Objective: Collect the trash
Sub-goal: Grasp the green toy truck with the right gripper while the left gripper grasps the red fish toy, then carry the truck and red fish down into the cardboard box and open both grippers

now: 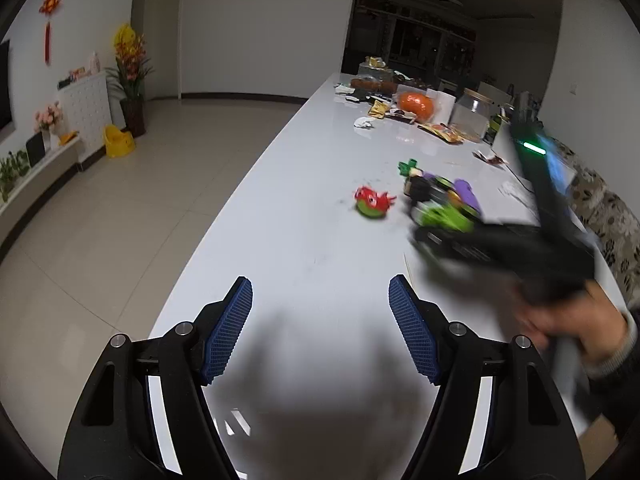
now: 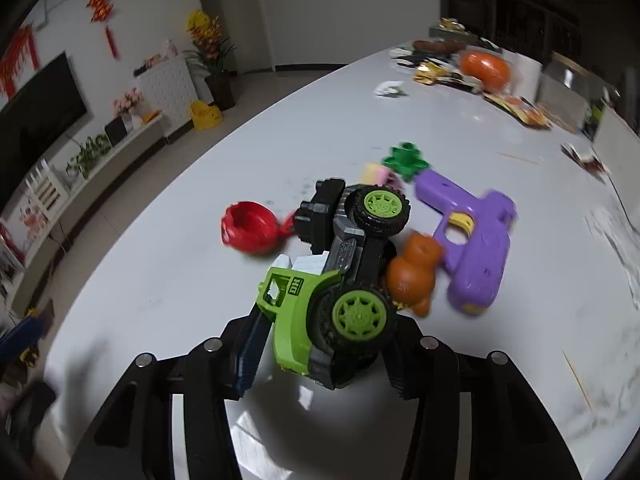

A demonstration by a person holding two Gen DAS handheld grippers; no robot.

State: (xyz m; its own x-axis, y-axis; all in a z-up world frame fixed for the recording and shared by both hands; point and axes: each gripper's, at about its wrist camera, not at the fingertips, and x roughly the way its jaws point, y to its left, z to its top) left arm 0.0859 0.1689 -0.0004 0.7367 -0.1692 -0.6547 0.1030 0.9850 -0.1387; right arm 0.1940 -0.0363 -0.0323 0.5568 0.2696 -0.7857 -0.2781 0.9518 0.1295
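Observation:
My right gripper (image 2: 320, 344) is shut on a green and black toy truck (image 2: 336, 280), held tilted on its side above the white table (image 2: 160, 264). Around it lie a red and green toy (image 2: 248, 228), a brown bear toy (image 2: 414, 272), a purple toy gun (image 2: 476, 240) and a green star piece (image 2: 406, 160). In the left wrist view my left gripper (image 1: 320, 320) is open and empty over the near table end (image 1: 304, 264). The right gripper (image 1: 500, 240) shows there blurred, with the truck (image 1: 444, 212) in it, right of the red toy (image 1: 372, 202).
Wrappers, a crumpled tissue (image 1: 364, 122), an orange pumpkin-like thing (image 1: 416, 104) and a glass jar (image 1: 472, 114) crowd the table's far end. A patterned sofa (image 1: 608, 216) runs along the right edge. Tiled floor lies to the left with a yellow potty (image 1: 118, 142).

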